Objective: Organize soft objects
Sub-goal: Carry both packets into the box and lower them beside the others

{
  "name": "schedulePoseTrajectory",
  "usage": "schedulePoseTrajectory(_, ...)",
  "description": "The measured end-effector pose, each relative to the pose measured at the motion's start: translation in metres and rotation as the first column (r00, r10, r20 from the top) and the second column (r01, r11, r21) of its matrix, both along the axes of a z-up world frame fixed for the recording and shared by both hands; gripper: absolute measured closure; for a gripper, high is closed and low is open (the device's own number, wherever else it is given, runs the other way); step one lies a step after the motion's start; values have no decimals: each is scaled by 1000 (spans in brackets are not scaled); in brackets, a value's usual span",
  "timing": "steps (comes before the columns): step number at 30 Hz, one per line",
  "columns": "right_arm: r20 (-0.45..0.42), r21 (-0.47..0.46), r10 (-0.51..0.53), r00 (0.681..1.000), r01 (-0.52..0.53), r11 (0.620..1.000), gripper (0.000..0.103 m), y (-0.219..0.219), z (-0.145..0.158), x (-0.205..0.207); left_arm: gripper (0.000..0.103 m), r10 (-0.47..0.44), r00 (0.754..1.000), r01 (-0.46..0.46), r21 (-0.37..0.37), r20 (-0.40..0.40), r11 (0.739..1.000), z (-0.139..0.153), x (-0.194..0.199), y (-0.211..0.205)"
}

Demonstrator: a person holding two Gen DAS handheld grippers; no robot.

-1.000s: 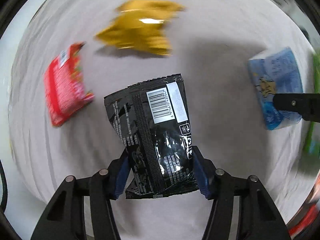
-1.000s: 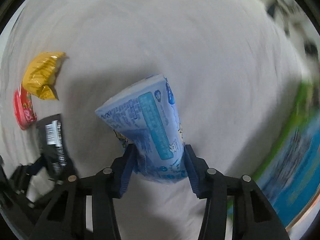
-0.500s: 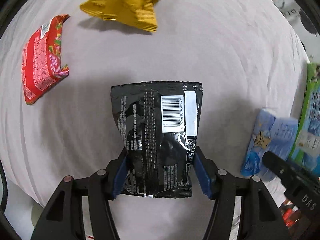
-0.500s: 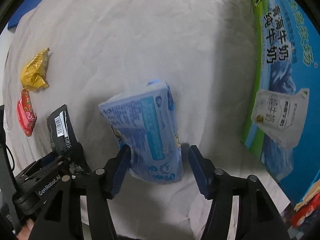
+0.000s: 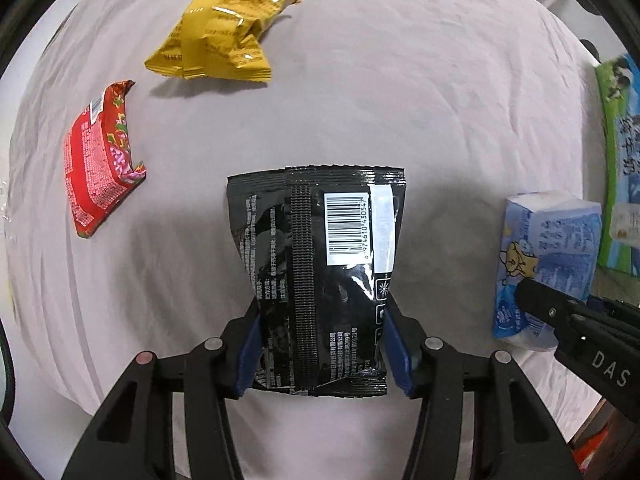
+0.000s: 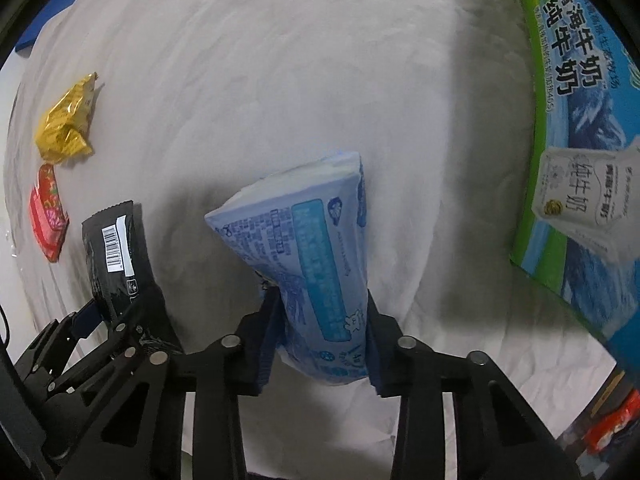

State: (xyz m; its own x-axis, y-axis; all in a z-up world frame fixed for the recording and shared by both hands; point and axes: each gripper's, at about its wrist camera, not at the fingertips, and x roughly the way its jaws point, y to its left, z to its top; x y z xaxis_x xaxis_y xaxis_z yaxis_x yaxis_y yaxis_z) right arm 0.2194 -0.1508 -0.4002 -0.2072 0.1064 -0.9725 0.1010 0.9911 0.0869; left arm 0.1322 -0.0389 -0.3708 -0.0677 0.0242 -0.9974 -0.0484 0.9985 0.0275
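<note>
My left gripper (image 5: 322, 344) is shut on a black snack bag (image 5: 320, 256) with a barcode, held above the white cloth; the bag also shows in the right wrist view (image 6: 118, 248). My right gripper (image 6: 320, 344) is shut on a blue tissue pack (image 6: 312, 256), which also shows at the right of the left wrist view (image 5: 544, 264). A yellow snack bag (image 5: 220, 36) and a red snack bag (image 5: 100, 156) lie on the cloth at the far left; both also show in the right wrist view, yellow (image 6: 66, 124) above red (image 6: 48, 212).
A green and blue milk carton box (image 6: 580, 120) stands at the right edge of the white cloth (image 6: 280, 80); it also shows in the left wrist view (image 5: 618, 160). A red item (image 6: 612, 424) lies low at the right, off the cloth.
Both grippers pulled back and lifted, each keeping its pack. The yellow and red bags now sit farther off, and the milk box has come into view at the right.
</note>
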Motion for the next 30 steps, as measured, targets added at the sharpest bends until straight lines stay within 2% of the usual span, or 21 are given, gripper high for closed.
schedulePoseTrajectory(7, 29, 1, 22, 999, -22, 1000, 71, 16, 20, -27, 53, -39, 997, 39, -7, 64, 999, 34, -13, -18)
schedulePoseTrajectory(13, 63, 28, 16, 998, -18, 999, 72, 20, 47, -49, 53, -60, 990, 64, -32, 125, 997, 84, -23, 7)
schedulePoseTrajectory(15, 75, 44, 15, 997, -19, 999, 72, 18, 56, -55, 53, -66, 986, 74, -47, 154, 996, 101, -28, 3)
schedulePoseTrajectory(24, 173, 133, -18, 985, -5, 991, 72, -11, 128, -75, 53, -109, 953, 142, -100, 282, 985, 181, -41, 5)
schedulePoseTrajectory(30, 244, 166, -68, 967, 28, 986, 72, -42, 182, -97, 53, -151, 919, 215, -144, 364, 966, 226, -35, -24)
